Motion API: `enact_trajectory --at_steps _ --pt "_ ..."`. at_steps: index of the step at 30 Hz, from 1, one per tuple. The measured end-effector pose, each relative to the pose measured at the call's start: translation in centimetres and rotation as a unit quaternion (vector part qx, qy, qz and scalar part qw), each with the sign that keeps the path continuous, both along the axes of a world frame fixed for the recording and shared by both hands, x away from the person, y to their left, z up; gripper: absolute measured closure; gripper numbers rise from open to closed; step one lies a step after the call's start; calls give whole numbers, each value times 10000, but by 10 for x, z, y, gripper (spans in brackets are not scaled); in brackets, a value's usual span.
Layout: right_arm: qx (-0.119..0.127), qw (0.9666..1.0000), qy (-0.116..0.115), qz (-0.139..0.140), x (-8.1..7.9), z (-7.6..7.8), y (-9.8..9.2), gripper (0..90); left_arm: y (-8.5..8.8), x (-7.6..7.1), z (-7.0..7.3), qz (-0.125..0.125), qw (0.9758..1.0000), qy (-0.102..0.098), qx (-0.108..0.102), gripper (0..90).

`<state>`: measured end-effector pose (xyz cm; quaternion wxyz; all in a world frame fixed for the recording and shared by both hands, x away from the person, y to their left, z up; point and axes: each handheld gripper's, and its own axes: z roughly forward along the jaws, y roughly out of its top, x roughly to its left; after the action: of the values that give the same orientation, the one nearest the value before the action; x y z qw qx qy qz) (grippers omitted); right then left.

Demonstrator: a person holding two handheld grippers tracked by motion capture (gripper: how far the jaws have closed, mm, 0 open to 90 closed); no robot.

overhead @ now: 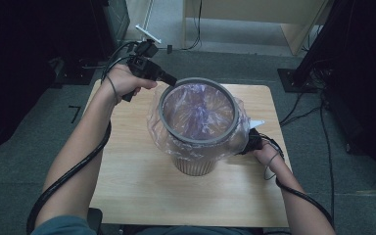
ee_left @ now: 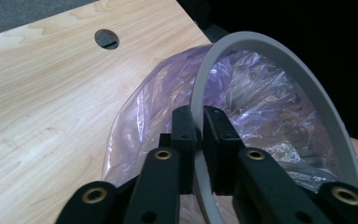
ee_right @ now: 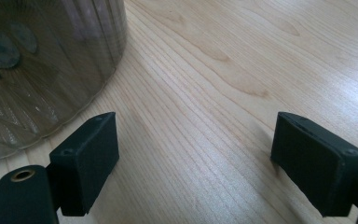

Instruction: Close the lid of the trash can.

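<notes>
Left fingers: closed tight on the grey ring at its far-left edge, one finger outside and one inside, so the ring is pinched where it sits over the bag.
Left gripper: held from above and behind the bin by the person's left hand, probably to press or seat the ring on the rim.
Liner bag: thin, translucent and purplish, lining the bin with its edge folded out and down over the sides; the ring appears to clamp it in place.
Waste bin: ribbed and beige, upright near the middle of the wooden surface.
Right fingers: spread wide, holding nothing, low over the surface just beside the bin's base.
Right gripper: low at the bin's right side, perhaps ready to steady it.
Hard to make out: from above, the bag's overhang covers the right gripper's tip; whether the ring is fully seated all round cannot be told; the bin's interior is blurred by plastic.
</notes>
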<state>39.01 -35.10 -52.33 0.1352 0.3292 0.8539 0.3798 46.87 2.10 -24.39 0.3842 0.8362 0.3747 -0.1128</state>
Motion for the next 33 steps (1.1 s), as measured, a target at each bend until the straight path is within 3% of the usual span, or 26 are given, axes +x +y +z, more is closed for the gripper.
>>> enact_trajectory --at_steps 6,18,22,28,33 --pt "-1 10000 0 0 0 0 0 147 -4 -1 -1 -24 10000 -19 84 836" --pt "0 10000 0 0 0 0 0 146 -15 -1 -6 -87 9998 -140 53 836" --pt "0 10000 -1 0 0 0 0 147 -13 -2 -7 -115 9998 -158 48 829" --pt "-1 10000 -2 -1 0 0 0 147 -9 -7 0 -127 9990 -407 96 785" --pt "0 10000 -2 -1 0 0 0 146 -4 -12 3 -163 9987 -463 165 819"
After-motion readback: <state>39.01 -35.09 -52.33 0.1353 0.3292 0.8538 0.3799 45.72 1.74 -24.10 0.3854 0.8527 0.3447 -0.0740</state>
